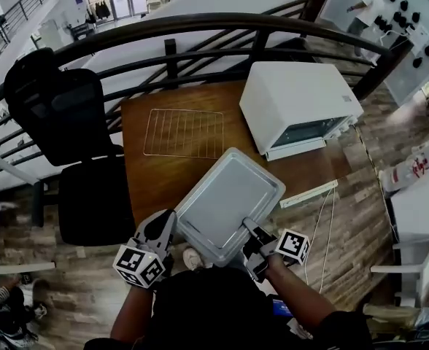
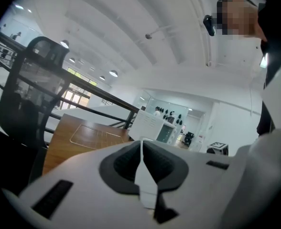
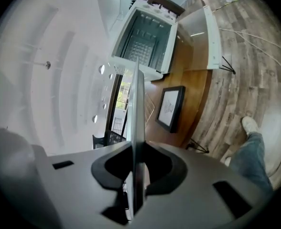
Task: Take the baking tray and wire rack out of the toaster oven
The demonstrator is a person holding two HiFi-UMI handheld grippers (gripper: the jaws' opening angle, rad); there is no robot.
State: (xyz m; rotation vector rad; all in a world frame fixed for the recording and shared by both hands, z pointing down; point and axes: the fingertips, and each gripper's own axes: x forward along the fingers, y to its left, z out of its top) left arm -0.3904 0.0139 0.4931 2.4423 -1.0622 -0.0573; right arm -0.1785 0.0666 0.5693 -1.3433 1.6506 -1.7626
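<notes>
Left gripper [image 1: 165, 224] & right gripper [image 1: 251, 230] each pinch the near rim of the flat grey metal baking tray [image 1: 229, 199], above the brown wooden table [image 1: 145, 181] edge. Hold it level and lower it beside the silver wire rack [image 1: 183, 133] w/o overlap.

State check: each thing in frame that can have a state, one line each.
baking tray: out of the oven, held by its near rim.
wire rack: out, lying flat on the table.
toaster oven: door open, nothing inside.
left tool: shut on baking tray.
right tool: shut on baking tray.
</notes>
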